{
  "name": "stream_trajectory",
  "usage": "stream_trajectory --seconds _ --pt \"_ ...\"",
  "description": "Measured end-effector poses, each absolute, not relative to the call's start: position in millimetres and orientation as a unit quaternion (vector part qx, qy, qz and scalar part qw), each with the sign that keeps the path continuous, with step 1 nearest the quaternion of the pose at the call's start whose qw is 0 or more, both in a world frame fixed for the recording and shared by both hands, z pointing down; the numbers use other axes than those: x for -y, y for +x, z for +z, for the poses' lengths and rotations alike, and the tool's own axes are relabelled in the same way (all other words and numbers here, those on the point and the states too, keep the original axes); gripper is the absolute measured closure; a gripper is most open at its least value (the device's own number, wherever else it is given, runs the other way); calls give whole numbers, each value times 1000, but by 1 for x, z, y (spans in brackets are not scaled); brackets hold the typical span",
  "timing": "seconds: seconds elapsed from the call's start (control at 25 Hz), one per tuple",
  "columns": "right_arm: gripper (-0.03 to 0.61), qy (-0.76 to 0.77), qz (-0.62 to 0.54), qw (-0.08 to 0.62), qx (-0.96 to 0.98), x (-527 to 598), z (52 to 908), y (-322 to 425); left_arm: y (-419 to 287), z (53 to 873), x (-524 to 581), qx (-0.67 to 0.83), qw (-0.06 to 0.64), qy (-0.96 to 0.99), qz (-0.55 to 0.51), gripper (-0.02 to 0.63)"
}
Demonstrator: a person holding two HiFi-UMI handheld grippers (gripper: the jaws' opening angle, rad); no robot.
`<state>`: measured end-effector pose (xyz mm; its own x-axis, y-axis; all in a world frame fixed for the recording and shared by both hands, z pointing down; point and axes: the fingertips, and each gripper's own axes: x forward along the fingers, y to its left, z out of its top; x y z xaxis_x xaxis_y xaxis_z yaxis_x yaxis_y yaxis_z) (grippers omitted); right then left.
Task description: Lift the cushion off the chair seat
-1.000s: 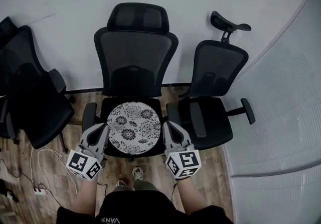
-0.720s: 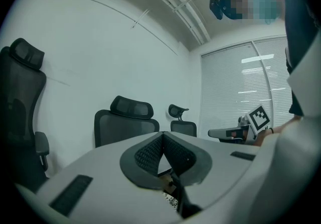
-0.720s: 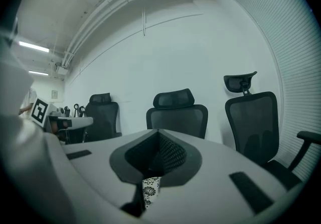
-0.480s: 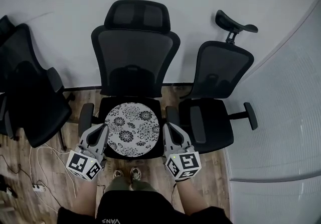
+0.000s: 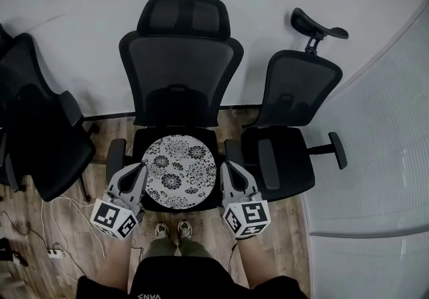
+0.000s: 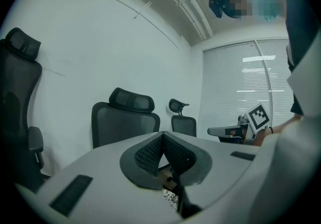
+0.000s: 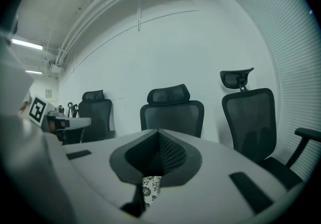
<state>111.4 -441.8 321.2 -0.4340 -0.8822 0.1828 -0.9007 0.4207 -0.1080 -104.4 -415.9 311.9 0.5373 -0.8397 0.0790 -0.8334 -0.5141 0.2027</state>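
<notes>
The person's pale shoes [image 5: 182,229] now stand side by side between the left gripper [image 5: 139,171] and the right gripper [image 5: 226,169]; before, one trailed. The headrest [image 5: 184,16] of the black mesh office chair [image 5: 179,76] shows slightly farther ahead of both.

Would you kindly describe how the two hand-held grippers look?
The left hand-held gripper and the right hand-held gripper are light grey wedges with dark textured pads; each carries a cube of black-and-white square markers. The person wears a black top.

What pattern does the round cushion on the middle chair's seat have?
A black floral print on white. The cushion shows it best in the head view.
</notes>
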Motion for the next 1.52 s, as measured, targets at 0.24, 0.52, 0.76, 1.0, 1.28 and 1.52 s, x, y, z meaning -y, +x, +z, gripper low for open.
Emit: stream_trajectory --seconds 0.24,0.52,0.76,1.0,1.28,1.52 --pt "561 536 112 59 835 458 342 111 -110 335 431 476 129 870 -5 603" --pt "561 536 147 75 828 471 391 108 -114 377 445 471 155 869 4 603" --pt "561 536 164 96 822 478 439 103 -114 417 458 463 173 869 11 603" --pt "561 530 174 109 823 488 482 92 -112 458 468 458 187 869 18 603" --pt "561 527 185 121 821 494 531 91 -116 506 475 464 201 862 27 603" --pt "561 527 188 134 818 502 569 95 -117 540 484 467 207 859 34 603"
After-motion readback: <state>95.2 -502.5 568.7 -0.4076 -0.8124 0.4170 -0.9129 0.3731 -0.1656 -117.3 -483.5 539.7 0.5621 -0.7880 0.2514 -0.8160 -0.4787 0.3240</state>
